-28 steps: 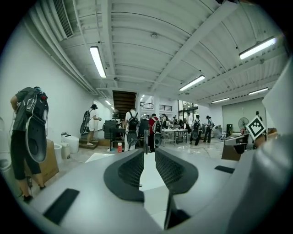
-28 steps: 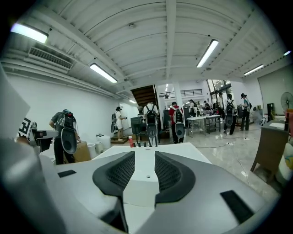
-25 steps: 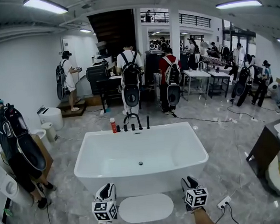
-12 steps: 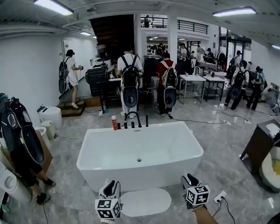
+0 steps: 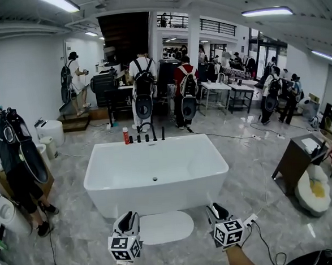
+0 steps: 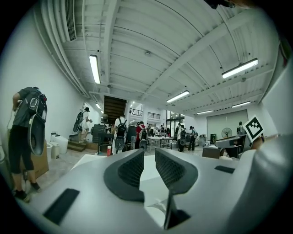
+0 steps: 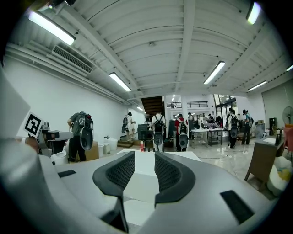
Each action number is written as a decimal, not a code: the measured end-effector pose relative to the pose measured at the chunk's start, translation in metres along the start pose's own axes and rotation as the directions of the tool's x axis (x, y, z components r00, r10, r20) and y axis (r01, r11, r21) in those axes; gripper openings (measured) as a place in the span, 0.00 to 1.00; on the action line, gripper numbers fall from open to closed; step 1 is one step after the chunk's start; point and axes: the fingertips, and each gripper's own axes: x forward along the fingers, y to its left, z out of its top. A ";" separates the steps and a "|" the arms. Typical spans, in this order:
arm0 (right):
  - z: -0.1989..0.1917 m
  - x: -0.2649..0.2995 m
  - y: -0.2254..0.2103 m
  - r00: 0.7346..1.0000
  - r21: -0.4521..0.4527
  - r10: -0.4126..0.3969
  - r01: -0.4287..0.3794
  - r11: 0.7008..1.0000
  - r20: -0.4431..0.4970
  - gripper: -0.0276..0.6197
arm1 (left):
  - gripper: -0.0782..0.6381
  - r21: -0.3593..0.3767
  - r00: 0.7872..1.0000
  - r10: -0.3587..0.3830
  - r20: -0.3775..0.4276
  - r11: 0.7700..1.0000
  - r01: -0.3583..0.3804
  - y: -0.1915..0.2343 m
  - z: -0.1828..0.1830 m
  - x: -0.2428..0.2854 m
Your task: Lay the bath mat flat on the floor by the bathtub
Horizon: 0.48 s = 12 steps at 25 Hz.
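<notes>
A white oval bath mat (image 5: 161,227) lies flat on the grey marble floor, just in front of the white bathtub (image 5: 155,178). My left gripper (image 5: 126,222) hovers at the mat's left end and my right gripper (image 5: 216,211) at its right end, both pointing toward the tub. Each is open with nothing between its fingers. In the left gripper view the left gripper (image 6: 149,167) frames the white tub (image 6: 98,157) beyond it. In the right gripper view the right gripper (image 7: 144,171) shows the tub (image 7: 160,157) the same way.
A person with a backpack (image 5: 15,162) stands at the tub's left. A power strip with a cable (image 5: 248,219) lies on the floor to the right, near a dark cabinet (image 5: 295,162). A red bottle (image 5: 126,136) and black taps stand on the tub's far rim. Several people stand behind.
The head view has shifted a little, so the tub sits further left and lower. Both grippers stay at the mat's two ends, and the mat has not moved.
</notes>
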 end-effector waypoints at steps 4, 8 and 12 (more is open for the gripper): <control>0.009 -0.025 0.000 1.000 0.002 -0.005 0.005 1.000 0.019 0.26 | 0.23 -0.023 1.000 0.005 0.016 1.000 -0.005 -0.012 0.008 -0.023; 0.019 -0.044 -0.005 0.999 0.011 -0.018 0.017 1.000 0.046 0.26 | 0.23 -0.012 1.000 0.008 0.019 1.000 -0.008 -0.022 0.015 -0.034; 0.019 -0.067 -0.010 0.999 0.026 -0.001 0.000 1.000 0.053 0.26 | 0.23 0.007 0.999 0.044 0.023 0.999 -0.045 -0.035 0.021 -0.049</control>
